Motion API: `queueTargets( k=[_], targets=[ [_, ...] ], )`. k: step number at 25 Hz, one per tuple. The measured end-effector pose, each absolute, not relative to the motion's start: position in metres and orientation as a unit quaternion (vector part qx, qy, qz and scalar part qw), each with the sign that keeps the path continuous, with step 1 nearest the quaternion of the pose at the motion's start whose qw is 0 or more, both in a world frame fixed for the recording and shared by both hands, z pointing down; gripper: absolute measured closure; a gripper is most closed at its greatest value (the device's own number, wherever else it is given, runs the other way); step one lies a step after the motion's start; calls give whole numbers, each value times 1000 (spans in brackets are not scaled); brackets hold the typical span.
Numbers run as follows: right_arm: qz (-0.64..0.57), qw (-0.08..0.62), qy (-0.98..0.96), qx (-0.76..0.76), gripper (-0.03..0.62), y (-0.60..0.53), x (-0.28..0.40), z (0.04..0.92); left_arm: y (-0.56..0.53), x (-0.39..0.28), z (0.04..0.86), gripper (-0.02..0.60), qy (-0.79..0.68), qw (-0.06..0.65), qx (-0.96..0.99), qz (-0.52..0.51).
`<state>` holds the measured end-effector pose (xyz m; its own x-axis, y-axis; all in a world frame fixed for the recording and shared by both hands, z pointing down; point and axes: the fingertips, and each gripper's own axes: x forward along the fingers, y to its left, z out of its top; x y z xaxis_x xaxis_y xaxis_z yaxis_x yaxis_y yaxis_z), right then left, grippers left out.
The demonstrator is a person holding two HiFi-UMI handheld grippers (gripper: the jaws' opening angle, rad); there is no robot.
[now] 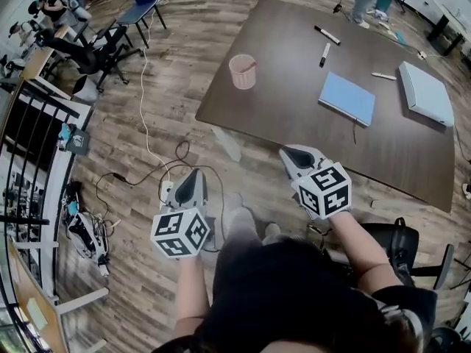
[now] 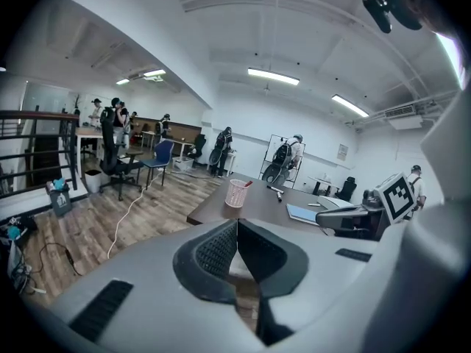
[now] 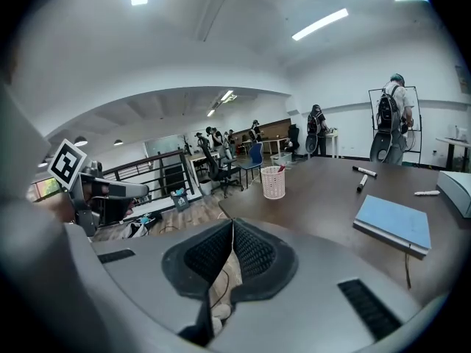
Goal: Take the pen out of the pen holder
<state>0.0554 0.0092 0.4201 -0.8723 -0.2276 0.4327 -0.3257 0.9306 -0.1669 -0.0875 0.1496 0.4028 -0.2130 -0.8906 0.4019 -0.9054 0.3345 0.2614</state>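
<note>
A pink mesh pen holder (image 1: pixel 242 71) stands near the left corner of the dark brown table (image 1: pixel 294 123). The left gripper view shows the pen holder (image 2: pixel 237 193) with a red-tipped pen (image 2: pixel 248 184) leaning in it. In the right gripper view the pen holder (image 3: pixel 273 182) is far ahead on the table. My left gripper (image 1: pixel 193 175) hangs over the wooden floor, short of the table, jaws shut and empty (image 2: pixel 237 223). My right gripper (image 1: pixel 289 154) is at the table's near edge, also shut on nothing (image 3: pixel 232 223). Both are well short of the holder.
On the table lie a blue notebook (image 1: pixel 347 98), two black markers (image 1: pixel 324 54), a white pen (image 1: pixel 383 76) and a pale flat case (image 1: pixel 425 92). Cables (image 1: pixel 147 160) trail over the floor. Office chairs (image 1: pixel 96 54) and a black railing (image 1: pixel 29 145) stand at the left.
</note>
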Motion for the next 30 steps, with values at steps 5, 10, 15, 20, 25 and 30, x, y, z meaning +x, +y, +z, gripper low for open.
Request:
queueTargets(
  k=[5, 10, 15, 20, 25, 30],
  targets=[
    [113, 196, -962, 156, 574, -15, 27, 415, 108, -117, 406, 552, -758, 242, 605, 13],
    [103, 187, -961, 179, 551, -45, -12, 408, 72, -154, 413, 552, -738, 246, 628, 30],
    [117, 171, -956, 207, 513, -76, -50, 401, 38, -190, 420, 552, -712, 258, 652, 36],
    [117, 158, -952, 233, 486, -99, -79, 392, 13, -220, 419, 552, -696, 259, 669, 34],
    [112, 141, -947, 266, 476, -120, -100, 383, -7, -250, 413, 552, -685, 250, 684, 26],
    [105, 144, -940, 292, 464, -137, -118, 381, -25, -276, 413, 552, -673, 245, 698, 21]
  ],
)
